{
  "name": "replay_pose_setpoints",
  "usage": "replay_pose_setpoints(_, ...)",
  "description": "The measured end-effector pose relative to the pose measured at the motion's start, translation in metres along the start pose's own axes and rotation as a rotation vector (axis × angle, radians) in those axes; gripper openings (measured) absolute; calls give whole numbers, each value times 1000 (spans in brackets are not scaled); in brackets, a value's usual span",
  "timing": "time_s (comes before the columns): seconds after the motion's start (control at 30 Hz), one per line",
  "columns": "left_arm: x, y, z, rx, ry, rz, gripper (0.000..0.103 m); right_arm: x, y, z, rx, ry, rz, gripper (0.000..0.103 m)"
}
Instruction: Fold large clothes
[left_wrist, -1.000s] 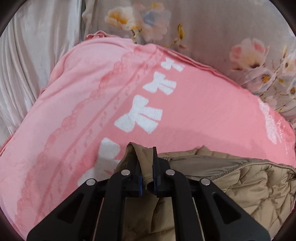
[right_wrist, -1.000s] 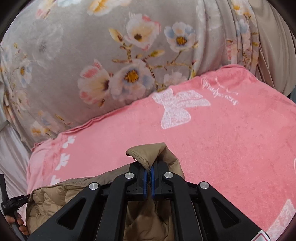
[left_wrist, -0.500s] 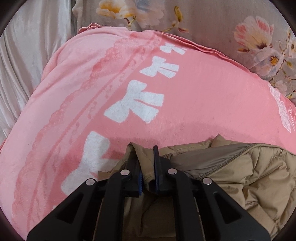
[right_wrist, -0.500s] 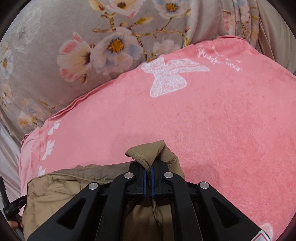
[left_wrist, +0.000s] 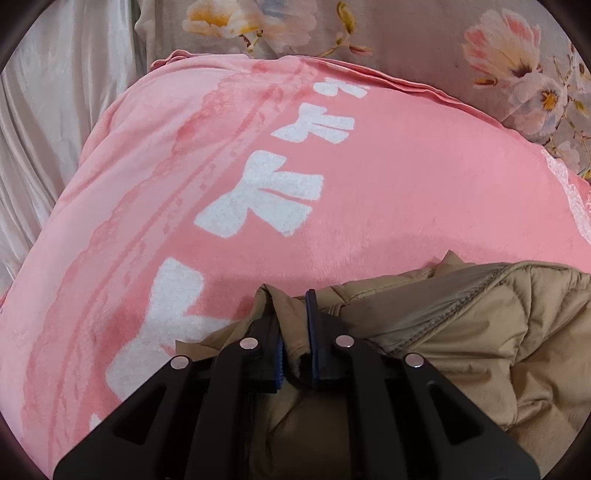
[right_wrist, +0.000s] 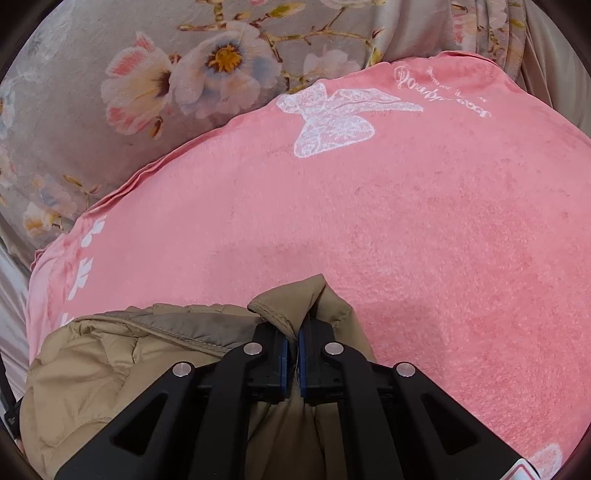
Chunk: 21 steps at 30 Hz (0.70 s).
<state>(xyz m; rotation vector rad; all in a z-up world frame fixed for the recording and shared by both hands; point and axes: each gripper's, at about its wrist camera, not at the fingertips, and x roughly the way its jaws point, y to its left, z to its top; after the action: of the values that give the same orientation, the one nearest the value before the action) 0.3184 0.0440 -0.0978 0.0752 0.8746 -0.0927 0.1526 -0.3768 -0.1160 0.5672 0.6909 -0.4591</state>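
A tan quilted jacket (left_wrist: 480, 332) hangs between my two grippers over a pink blanket (left_wrist: 369, 177). My left gripper (left_wrist: 293, 325) is shut on a fold at the jacket's edge, with the rest of the jacket spreading to the right. In the right wrist view my right gripper (right_wrist: 293, 343) is shut on another bunched edge of the jacket (right_wrist: 110, 354), which spreads to the left over the blanket (right_wrist: 406, 229).
The pink blanket has white bow prints (left_wrist: 266, 199) and a white butterfly (right_wrist: 332, 118). Behind it lies grey floral bedding (right_wrist: 166, 81). Pale satin fabric (left_wrist: 55, 110) lies at the left edge of the blanket.
Both grippers have moved forward and down toward the blanket with the jacket held; the blanket looks nearer and the floral bedding has slid up in both views.
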Motion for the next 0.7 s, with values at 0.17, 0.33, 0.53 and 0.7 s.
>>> replay_pose_setpoints(0.17,3,-2,-2,1,-8,5,10,4,-3,0,10,14,14,0)
replay_pose_setpoints(0.33,1,6,-1,-25,-6,-41,10,4,-9,3,38,30,60,2)
replay_pose_setpoints(0.53,-43,49,9,-105,-60,-41,83,-36,-36,19,137,11,180,18)
replay_pose_setpoints(0.7,-121,81,27,-26,-225,85,88,-112,-43,38,59,-166,139,40)
